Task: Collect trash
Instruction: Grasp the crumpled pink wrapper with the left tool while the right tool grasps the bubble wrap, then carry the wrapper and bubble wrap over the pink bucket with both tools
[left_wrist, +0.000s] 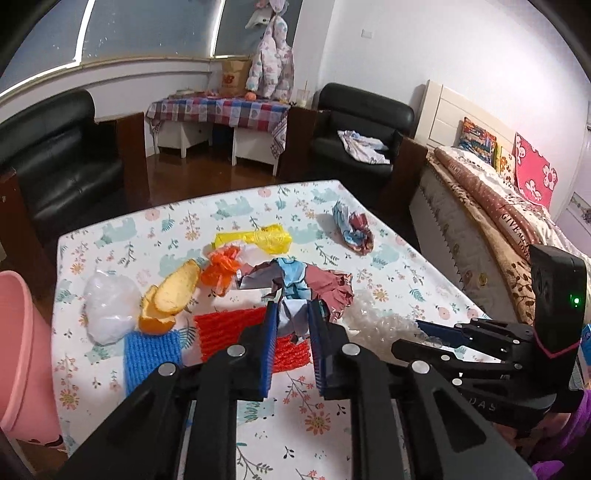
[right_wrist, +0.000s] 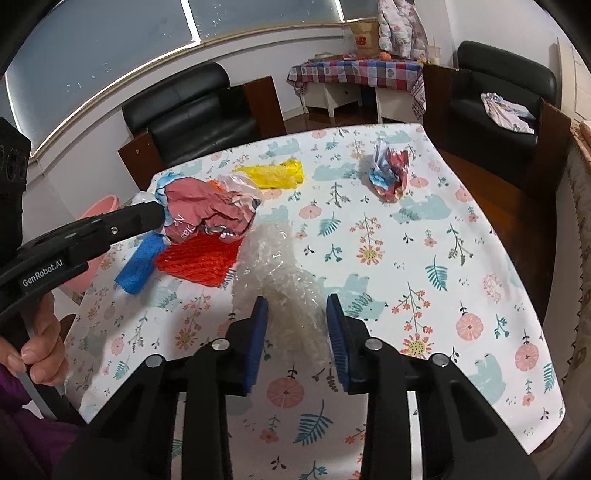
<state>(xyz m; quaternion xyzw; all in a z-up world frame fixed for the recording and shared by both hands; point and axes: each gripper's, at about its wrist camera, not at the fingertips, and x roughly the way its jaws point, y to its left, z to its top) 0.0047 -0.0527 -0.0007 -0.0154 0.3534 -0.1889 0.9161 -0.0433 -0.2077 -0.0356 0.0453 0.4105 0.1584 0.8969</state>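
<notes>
**Midway through the clean-up, one wad in hand**

Already pinched between the narrowed blue pads of the left gripper (left_wrist: 291, 317), a crumpled paper wad (left_wrist: 295, 284) in maroon, pale blue and white sits over the red mesh sleeve (left_wrist: 229, 325) at the near-left part of the floral table (left_wrist: 388, 236). Whether the wad has left the cloth cannot be told. Around it lie a blue mesh sleeve (left_wrist: 151, 354), orange peel (left_wrist: 170, 299), a white plastic bag (left_wrist: 107, 310), an orange plastic scrap (left_wrist: 221, 269) and a yellow plastic bag (left_wrist: 266, 238); a second crumpled wad (right_wrist: 389, 173) rests well apart toward the far side. The right gripper (right_wrist: 297, 332) hovers with its jaws spread wide over a clump of clear bubble wrap (right_wrist: 280, 273), holding nothing. A pink bin (left_wrist: 22, 350) stands just beside the table's left edge. The step in hand appears to be the pickup of the first wad. The next move likely calls for carrying it left over the rim of the bin before letting go, while the right side closes down on the springy wrap, which may slip or balloon out of a shallow grip.
</notes>
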